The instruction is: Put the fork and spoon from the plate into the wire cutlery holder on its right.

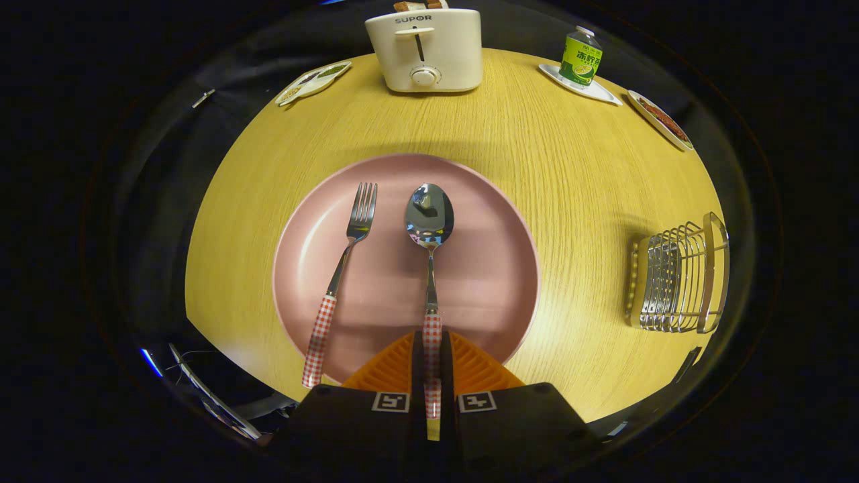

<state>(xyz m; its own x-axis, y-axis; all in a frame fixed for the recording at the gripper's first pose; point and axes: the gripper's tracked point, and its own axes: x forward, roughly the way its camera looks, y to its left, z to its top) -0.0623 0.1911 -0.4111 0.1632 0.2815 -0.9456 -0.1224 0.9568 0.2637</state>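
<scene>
Working from the left of the tool across to its right, the fork (342, 268) comes first: it lies flat on the pink plate (496, 268), beside the tool's left finger, tines pointing away and its checked handle reaching back over the plate's near rim. Nothing touches it, so I judge it is being left for a second trip.

Straight ahead lies the spoon (429, 221), parallel to the fork and apart from it, bowl up and far out ahead. Its checked handle runs back between the two fingers, which sit closed against it on both sides, so the tool (432, 376) is gripping the spoon by the handle end. Holding it there makes sense: the handle is the narrow, straight part, and the bowl stays free to lead. The spoon looks level with the plate, so it seems not yet lifted.

Beyond the plate, toward the far edge of the bench (577, 188), stand a toaster (424, 48), small side dishes, and a green bottle (580, 57) on a tray, all well apart from the work.

Off to the right of the tool, well apart from the plate, stands the wire cutlery holder (678, 275), its open top free. The likely next move is a lift and a carry rightward.
</scene>
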